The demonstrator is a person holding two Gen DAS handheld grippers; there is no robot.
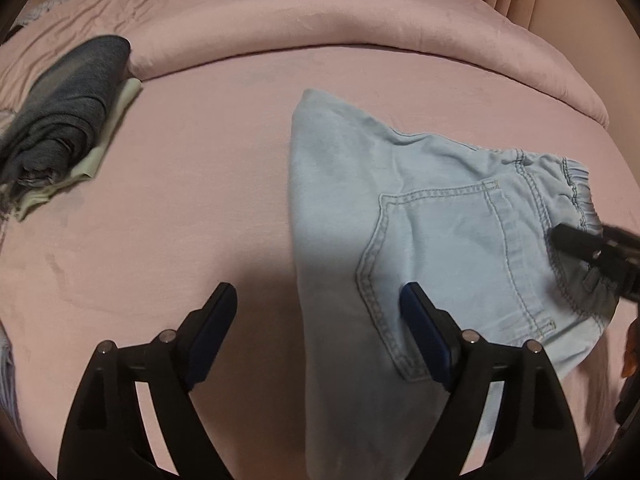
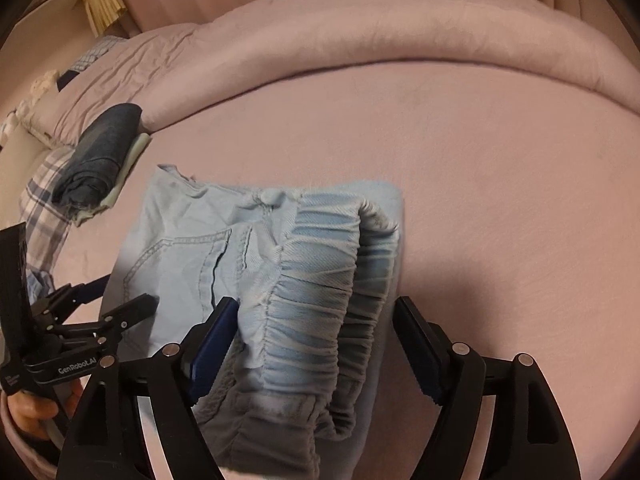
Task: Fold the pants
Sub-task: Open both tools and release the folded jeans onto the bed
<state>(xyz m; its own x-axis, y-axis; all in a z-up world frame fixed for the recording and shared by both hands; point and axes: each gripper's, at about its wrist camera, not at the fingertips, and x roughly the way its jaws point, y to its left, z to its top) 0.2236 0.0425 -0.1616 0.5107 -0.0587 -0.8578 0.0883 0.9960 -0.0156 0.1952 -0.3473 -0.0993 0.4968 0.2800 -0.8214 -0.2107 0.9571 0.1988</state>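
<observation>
Both tongs gape: my left [image 1: 316, 332] straddles the pants' [image 1: 420, 208] fold edge, my right [image 2: 316, 348] brackets the waistband [image 2: 320, 280], ready to fold

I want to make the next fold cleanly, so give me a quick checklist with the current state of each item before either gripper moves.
1. Left gripper open: ok, jaws spread wide, nothing between them.
2. Right gripper open: ok, jaws apart around the elastic waistband, not pinching it.
3. Light blue denim pants flat on the pink bedsheet: not ok, the waistband is bunched and raised.
4. Left gripper placed at the pants' edge: ok, one finger over the fabric, the other over the sheet.
5. Folded dark blue jeans stack apart from the pants: ok.
6. Pant legs aligned: cannot tell, hidden from view.
</observation>
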